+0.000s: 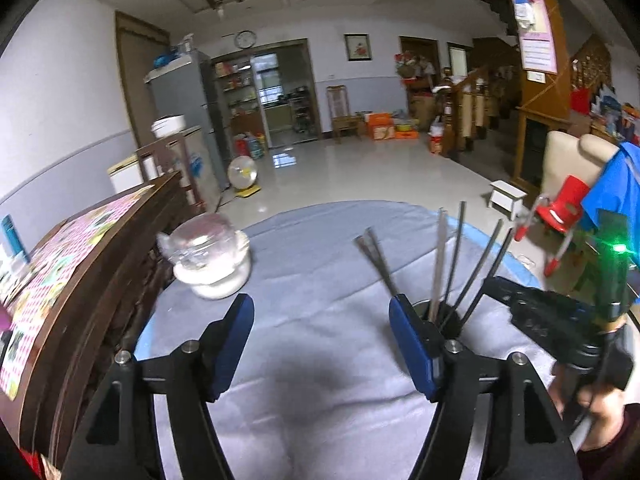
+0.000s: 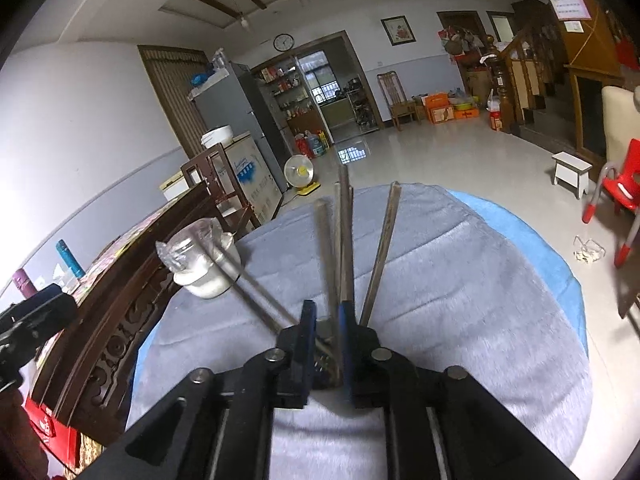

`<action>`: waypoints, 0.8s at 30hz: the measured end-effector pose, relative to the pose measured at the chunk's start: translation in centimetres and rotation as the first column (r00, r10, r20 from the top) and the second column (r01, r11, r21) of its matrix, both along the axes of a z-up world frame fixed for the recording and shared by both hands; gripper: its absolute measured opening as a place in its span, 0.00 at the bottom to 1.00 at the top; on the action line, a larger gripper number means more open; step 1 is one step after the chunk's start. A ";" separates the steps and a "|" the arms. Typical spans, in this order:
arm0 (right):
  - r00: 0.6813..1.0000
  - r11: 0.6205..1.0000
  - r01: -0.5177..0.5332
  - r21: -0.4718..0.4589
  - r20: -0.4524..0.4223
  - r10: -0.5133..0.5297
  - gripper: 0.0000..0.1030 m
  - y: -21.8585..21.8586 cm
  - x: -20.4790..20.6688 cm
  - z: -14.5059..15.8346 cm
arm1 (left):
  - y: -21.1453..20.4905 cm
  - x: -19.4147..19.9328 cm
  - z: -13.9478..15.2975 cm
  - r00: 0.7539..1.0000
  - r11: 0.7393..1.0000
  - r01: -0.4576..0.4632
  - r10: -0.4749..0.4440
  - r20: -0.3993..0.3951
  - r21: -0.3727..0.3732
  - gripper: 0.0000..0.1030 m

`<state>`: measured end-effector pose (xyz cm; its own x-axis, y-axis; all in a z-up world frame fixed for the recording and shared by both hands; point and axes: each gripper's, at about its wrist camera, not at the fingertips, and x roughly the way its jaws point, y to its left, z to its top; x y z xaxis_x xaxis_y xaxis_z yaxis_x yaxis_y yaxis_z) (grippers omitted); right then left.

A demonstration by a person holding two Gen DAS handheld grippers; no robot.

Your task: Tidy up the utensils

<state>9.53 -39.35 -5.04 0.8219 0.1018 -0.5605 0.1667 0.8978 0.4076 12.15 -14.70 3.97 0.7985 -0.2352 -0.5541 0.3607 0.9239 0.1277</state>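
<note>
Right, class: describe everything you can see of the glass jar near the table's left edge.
The glass jar is squat, rounded and clear, holding a white powder or grain that fills its lower part. Crinkled clear plastic film covers its mouth; no solid lid shows. It stands upright on the grey cloth of the round table, near the left edge beside the dark carved wooden furniture. Neither gripper touches it. In the right wrist view a chopstick crosses in front of it; contact cannot be told.
</note>
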 end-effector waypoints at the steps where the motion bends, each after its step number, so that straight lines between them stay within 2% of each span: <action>1: 1.000 1.000 -0.010 -0.001 0.001 0.010 0.32 0.5 -0.5 0.3 | 0.4 -0.2 0.0 1.000 1.000 -0.011 0.011 0.001 0.000 0.69; 2: 1.000 1.000 -0.015 -0.006 0.005 0.015 0.57 0.8 -1.0 0.6 | 0.7 -0.4 -0.1 1.000 1.000 -0.020 0.020 0.002 0.002 0.69; 3: 1.000 1.000 -0.013 -0.014 0.021 0.013 0.68 1.2 -1.7 1.0 | 1.2 -0.7 -0.1 0.999 0.999 -0.032 0.032 0.006 0.004 0.70; 4: 0.999 1.000 -0.005 -0.031 0.042 0.006 0.72 1.7 -2.5 1.4 | 1.7 -0.9 -0.2 0.999 0.999 -0.046 0.045 0.011 0.006 0.73; 6: 0.999 0.998 0.000 -0.065 0.048 0.003 0.72 2.7 -3.4 2.3 | 2.5 -1.1 -0.3 0.997 0.998 -0.069 0.069 0.017 0.002 0.80; 11: 0.998 0.994 0.015 -0.110 0.061 -0.009 0.72 4.7 -5.9 4.0 | 4.4 -1.9 -0.7 0.993 0.993 -0.116 0.116 0.020 -0.004 0.81; 19: 0.997 0.994 -0.022 -0.107 0.074 0.030 0.72 7.5 -8.3 6.1 | 6.8 -3.1 -1.3 0.986 0.986 -0.166 0.165 0.028 0.003 0.85; 24: 0.992 0.991 -0.031 -0.131 0.120 0.047 0.72 9.1 -10.0 6.9 | 8.0 -3.8 -1.9 0.983 0.983 -0.183 0.183 0.014 -0.001 0.86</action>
<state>-0.44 -30.29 1.84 0.8822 0.0686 -0.4659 0.0867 0.9487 0.3039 8.34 -6.71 2.07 0.8357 -0.0841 -0.5427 0.1834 0.9742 0.1315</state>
